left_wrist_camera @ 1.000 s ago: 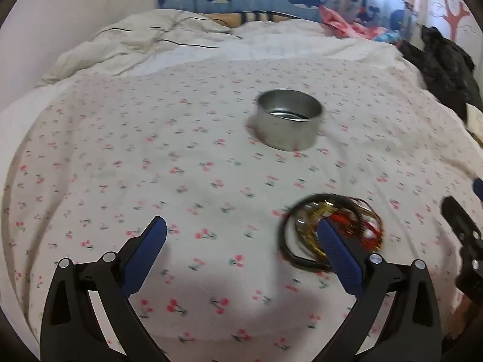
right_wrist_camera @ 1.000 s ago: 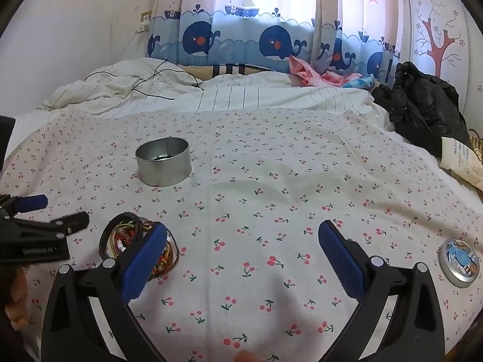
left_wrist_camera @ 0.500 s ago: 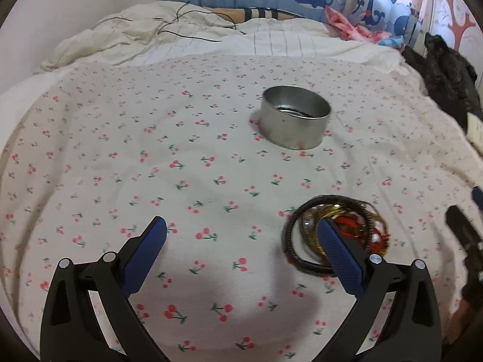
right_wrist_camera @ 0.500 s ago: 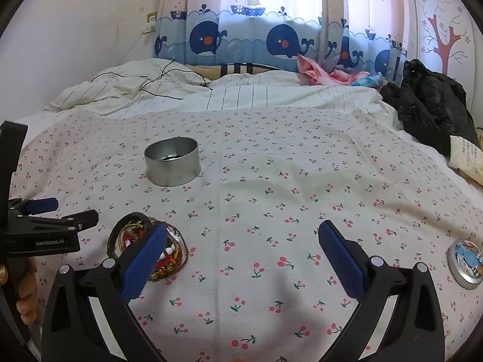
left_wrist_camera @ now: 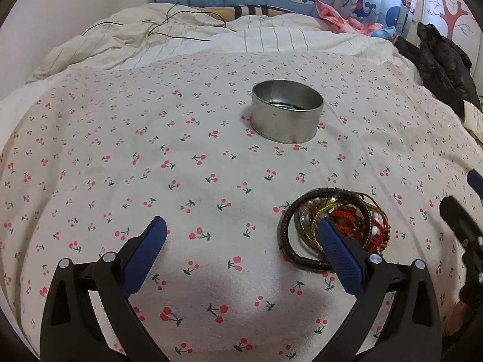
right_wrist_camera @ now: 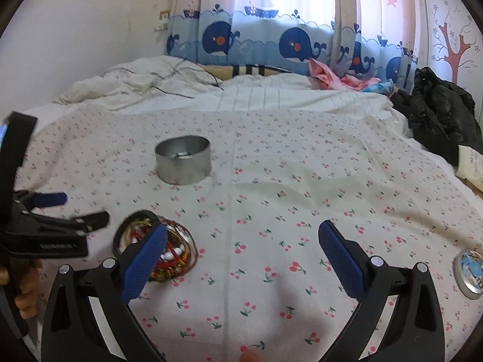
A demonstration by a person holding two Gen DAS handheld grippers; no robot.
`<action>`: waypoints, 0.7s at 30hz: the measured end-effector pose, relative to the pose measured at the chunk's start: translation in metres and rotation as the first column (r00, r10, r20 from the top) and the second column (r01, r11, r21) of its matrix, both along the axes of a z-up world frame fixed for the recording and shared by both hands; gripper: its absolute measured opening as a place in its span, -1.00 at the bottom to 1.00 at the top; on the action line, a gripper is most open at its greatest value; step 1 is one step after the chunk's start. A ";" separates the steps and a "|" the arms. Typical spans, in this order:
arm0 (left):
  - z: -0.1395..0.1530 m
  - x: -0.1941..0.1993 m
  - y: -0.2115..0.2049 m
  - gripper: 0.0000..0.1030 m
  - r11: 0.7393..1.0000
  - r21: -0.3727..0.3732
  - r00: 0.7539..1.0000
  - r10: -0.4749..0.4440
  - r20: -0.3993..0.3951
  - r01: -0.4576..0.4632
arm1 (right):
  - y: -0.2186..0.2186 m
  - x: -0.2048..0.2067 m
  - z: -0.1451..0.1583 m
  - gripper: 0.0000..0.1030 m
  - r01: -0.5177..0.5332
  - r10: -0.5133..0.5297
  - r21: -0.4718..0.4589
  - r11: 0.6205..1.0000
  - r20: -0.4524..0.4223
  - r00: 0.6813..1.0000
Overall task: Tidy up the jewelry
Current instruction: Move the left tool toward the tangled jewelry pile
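Cherry-print bedsheet (left_wrist_camera: 187,138) serves as the worktable, whale curtains (right_wrist_camera: 289,42) behind. Jewelry pile (left_wrist_camera: 335,226) — bracelets tangled in a heap — lies on the sheet, apart from the open metal tin (left_wrist_camera: 286,111), likely its destination. Left gripper (left_wrist_camera: 241,238) hovers with fingers spread wide, one tip over the pile's edge; right gripper (right_wrist_camera: 243,241) is likewise spread, empty. A round lid (right_wrist_camera: 469,268) sits off right.

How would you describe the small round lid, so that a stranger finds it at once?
Start from the cherry-print bedsheet. Follow it to its right edge, far from the open metal tin. There the lid lies flat: a silver disc with a blue picture, unlike the tall, plain tin.
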State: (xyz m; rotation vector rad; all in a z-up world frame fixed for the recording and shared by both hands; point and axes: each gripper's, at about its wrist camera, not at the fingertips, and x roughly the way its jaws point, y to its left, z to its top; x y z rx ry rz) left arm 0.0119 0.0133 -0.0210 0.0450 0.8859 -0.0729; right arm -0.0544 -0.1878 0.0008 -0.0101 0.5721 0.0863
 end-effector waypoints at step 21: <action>-0.002 0.002 0.002 0.87 0.999 -0.037 1.000 -0.019 -0.015 0.018 | 0.005 0.004 -0.005 0.87 -0.009 0.006 -0.043 0.999 -0.071 0.997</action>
